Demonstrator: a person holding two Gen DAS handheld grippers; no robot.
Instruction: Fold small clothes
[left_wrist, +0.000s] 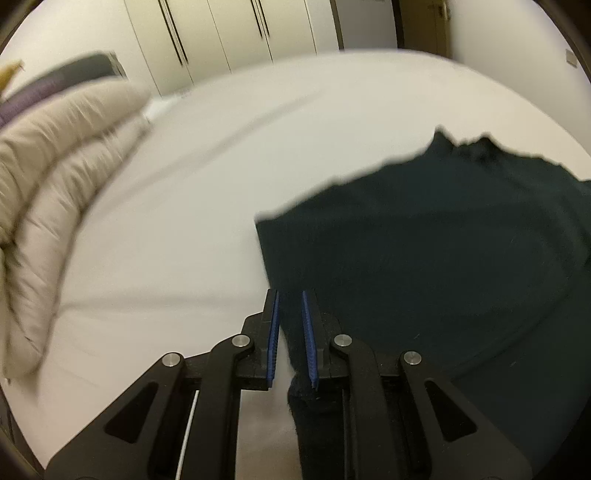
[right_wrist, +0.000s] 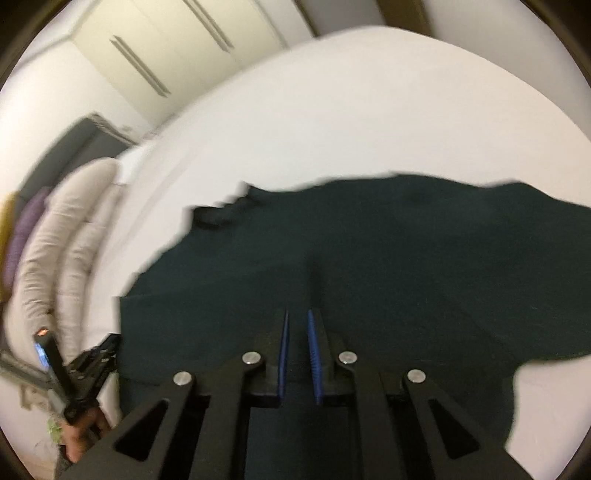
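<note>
Beside the dark green garment, beige pillows were seen along the white bed, with white wardrobes beyond. The garment's near edge was pinched in the narrowly parted jaws of the left gripper. The right gripper was likewise closed down on the cloth, which lay spread ahead of both.

A home bedroom: a wide bed w/ plain white sheet fills the scene. At its head, puffy beige quilted pillows, a purple cushion behind them, a dark grey headboard. Beyond the bed, tall cream wardrobe doors w/ long slim handles.
</note>
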